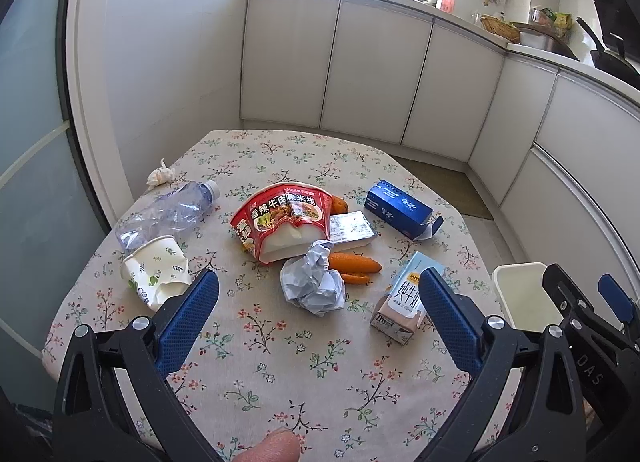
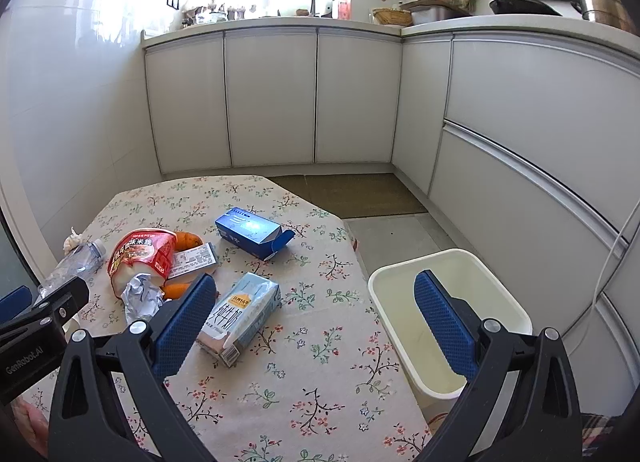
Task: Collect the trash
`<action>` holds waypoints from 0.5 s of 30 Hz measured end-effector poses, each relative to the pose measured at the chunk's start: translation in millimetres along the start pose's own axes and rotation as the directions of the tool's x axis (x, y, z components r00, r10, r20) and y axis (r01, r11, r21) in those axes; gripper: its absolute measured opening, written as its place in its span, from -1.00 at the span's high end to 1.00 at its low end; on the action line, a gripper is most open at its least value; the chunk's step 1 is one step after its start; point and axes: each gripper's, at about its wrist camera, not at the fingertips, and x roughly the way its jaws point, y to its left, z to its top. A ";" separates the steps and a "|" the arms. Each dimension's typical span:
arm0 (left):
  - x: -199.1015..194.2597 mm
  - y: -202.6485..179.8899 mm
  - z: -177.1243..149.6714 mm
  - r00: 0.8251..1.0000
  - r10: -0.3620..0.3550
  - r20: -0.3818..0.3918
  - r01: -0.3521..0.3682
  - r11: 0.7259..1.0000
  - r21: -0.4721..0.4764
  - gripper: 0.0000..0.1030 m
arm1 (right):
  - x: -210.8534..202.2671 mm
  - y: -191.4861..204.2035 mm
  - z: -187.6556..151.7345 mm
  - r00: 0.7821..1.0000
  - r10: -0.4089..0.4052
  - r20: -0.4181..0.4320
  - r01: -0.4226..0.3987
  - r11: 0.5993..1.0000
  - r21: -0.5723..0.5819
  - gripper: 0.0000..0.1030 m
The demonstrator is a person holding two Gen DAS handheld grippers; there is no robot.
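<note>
Trash lies on a floral tablecloth: a crushed paper cup, a squashed clear bottle, a red noodle bowl, a crumpled grey paper ball, a milk carton and a blue box. My left gripper hovers open over the near table, the paper ball just ahead of it. My right gripper is open above the table's right edge, the milk carton by its left finger. A white bin stands on the floor beside the table.
Carrots and a flat packet lie by the noodle bowl, and a white tissue wad sits at the far left edge. White cabinets curve around behind. A brown mat covers the floor beyond the table.
</note>
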 end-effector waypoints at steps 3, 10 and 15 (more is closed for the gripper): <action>8.1 4.1 0.5 0.999 0.005 -0.049 -0.005 1.000 -0.013 -0.87 | 7.9 -1.9 2.2 0.998 0.027 -0.058 -0.026 0.999 0.026 -0.88; 43.4 25.1 12.8 0.973 0.002 -0.229 -0.014 0.999 -0.048 -0.87 | 34.4 0.0 25.1 0.954 0.158 -0.255 -0.128 0.983 0.129 -0.88; 63.7 50.2 50.4 0.961 0.016 -0.277 -0.038 0.996 -0.076 -0.87 | 51.1 20.6 56.4 0.941 0.196 -0.277 -0.180 0.980 0.082 -0.88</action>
